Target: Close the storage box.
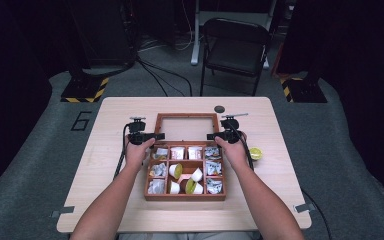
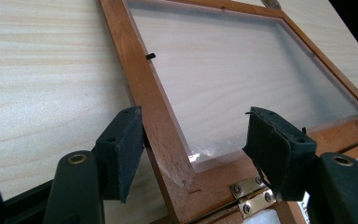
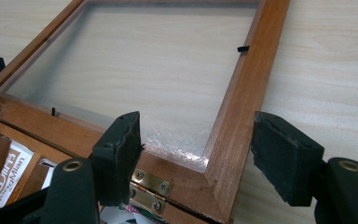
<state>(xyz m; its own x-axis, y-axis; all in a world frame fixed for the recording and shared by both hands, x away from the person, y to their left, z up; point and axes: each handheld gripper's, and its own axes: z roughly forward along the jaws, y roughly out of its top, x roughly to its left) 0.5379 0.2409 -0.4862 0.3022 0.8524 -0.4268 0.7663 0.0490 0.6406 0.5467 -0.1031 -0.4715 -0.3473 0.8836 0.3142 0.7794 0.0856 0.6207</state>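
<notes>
Left gripper (image 2: 193, 156) sits with jaws parted astride the lid (image 2: 242, 70) corner by the hinge (image 2: 249, 193), one pad touching the frame's outer edge, the other off it, so nothing is clamped. Right gripper (image 3: 198, 156) mirrors it on the opposite hinge-side corner, jaws spread either side of the rail, pads apart from the wood. Lid lies folded flat on the table (image 1: 115, 112) beyond both grippers; the wooden box (image 1: 185, 195) with its packets lies behind them, toward the person, likely so both hands work the lid evenly.
</notes>
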